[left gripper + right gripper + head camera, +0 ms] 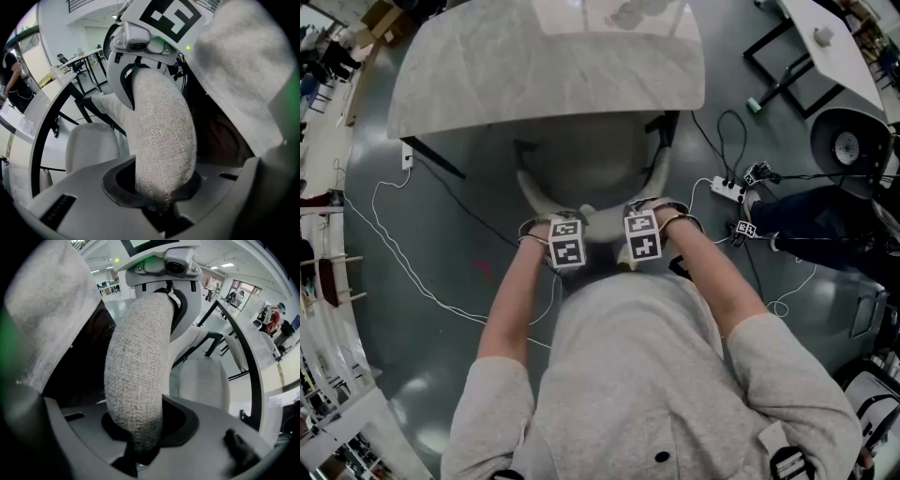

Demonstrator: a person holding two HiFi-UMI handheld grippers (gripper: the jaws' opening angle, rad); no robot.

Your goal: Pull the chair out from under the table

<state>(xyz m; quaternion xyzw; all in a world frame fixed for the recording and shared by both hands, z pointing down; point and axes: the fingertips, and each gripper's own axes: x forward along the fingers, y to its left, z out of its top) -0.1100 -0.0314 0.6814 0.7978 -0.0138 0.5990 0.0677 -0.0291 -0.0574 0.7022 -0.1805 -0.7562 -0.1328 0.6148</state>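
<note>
Under the near edge of the pale marbled tabletop [553, 70], the light upholstered chair [586, 164] is sitting with its seat partly tucked in and its curved backrest [581, 208] jutting toward the person. Both bare forearms are reaching forward and down, side by side. The left gripper [566, 246] and the right gripper [642, 239] are pointing steeply at the floor [441, 234], close together on the backrest's top rim. In the left gripper view the fingers [79, 197] are clamping narrowly on the woven fabric rim, and the right gripper view is showing the same hold. From above, the marker cubes are covering the fingertips and the tabletop is hiding the front of the seat. A white power strip [727, 187] is lying among cables at the right.
</note>
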